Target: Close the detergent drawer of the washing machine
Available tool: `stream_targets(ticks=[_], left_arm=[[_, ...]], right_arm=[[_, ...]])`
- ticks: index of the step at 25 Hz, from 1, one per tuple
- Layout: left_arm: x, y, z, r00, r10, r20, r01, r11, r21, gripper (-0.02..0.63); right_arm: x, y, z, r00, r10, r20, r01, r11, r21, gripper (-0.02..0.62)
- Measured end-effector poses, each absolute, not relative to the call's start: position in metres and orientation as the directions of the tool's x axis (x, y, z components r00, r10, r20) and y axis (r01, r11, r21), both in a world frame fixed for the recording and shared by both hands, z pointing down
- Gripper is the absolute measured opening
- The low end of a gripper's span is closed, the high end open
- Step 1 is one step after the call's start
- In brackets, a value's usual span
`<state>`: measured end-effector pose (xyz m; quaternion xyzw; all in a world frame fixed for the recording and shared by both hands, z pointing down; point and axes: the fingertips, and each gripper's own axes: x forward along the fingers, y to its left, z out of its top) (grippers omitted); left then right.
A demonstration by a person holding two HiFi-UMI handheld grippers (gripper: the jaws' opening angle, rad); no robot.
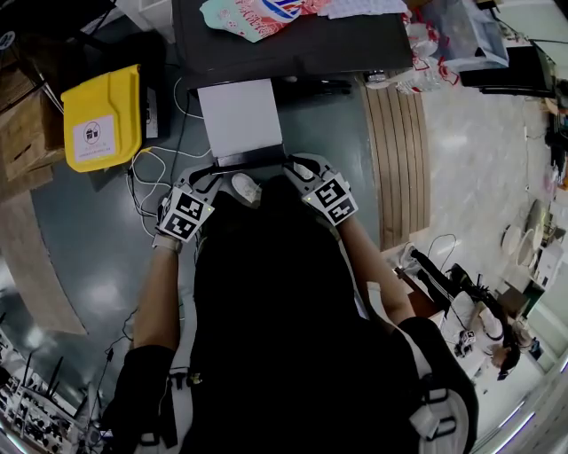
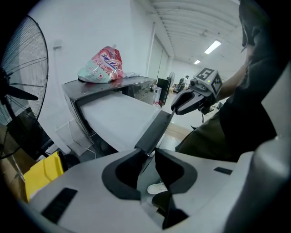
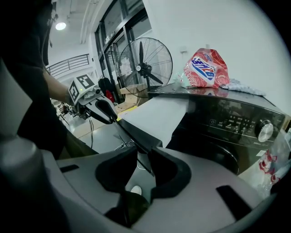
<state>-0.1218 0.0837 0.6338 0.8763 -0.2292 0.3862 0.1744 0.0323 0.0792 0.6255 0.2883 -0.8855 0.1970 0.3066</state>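
Note:
The washing machine (image 1: pixel 293 44) stands ahead of me with its wide white detergent drawer (image 1: pixel 240 120) pulled out toward me. The drawer's dark front panel (image 1: pixel 250 160) is its near edge. My left gripper (image 1: pixel 211 176) sits at the panel's left end, my right gripper (image 1: pixel 295 167) at its right end. In the left gripper view the panel (image 2: pixel 157 129) runs in between the jaws of the left gripper (image 2: pixel 148 152), which are shut on it. In the right gripper view the right gripper (image 3: pixel 143 152) is shut the same way on the panel (image 3: pixel 136 134).
A red and blue detergent bag (image 1: pixel 257 13) lies on top of the machine. A yellow container (image 1: pixel 102 115) and cables lie on the floor at the left. A slatted wooden board (image 1: pixel 399 151) lies at the right. A standing fan (image 3: pixel 143 61) is beside the machine.

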Motion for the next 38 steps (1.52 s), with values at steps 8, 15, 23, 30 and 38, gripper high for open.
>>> stream_targets(ticks=[8, 15, 23, 30, 38], left_arm=[[-0.124, 0.084, 0.631, 0.582, -0.244, 0.776, -0.516, -0.848, 0.120, 0.094], [-0.127, 0.077, 0.624, 0.582, -0.270, 0.767, -0.525, -0.845, 0.100, 0.094], [-0.125, 0.064, 0.621, 0.569, -0.280, 0.773, -0.533, -0.842, 0.087, 0.091], [-0.130, 0.051, 0.622, 0.554, -0.288, 0.781, -0.543, -0.836, 0.077, 0.089], [-0.135, 0.031, 0.620, 0.535, -0.294, 0.792, -0.563, -0.823, 0.074, 0.091]], right_arm=[[0.031, 0.079, 0.621, -0.629, -0.413, 0.659, -0.655, 0.738, -0.163, 0.103], [0.029, 0.073, 0.613, -0.620, -0.433, 0.654, -0.671, 0.724, -0.158, 0.101], [0.032, 0.058, 0.612, -0.624, -0.436, 0.648, -0.672, 0.723, -0.160, 0.101], [0.026, 0.047, 0.613, -0.640, -0.421, 0.642, -0.656, 0.735, -0.172, 0.101], [0.022, 0.029, 0.611, -0.658, -0.408, 0.633, -0.643, 0.742, -0.189, 0.101]])
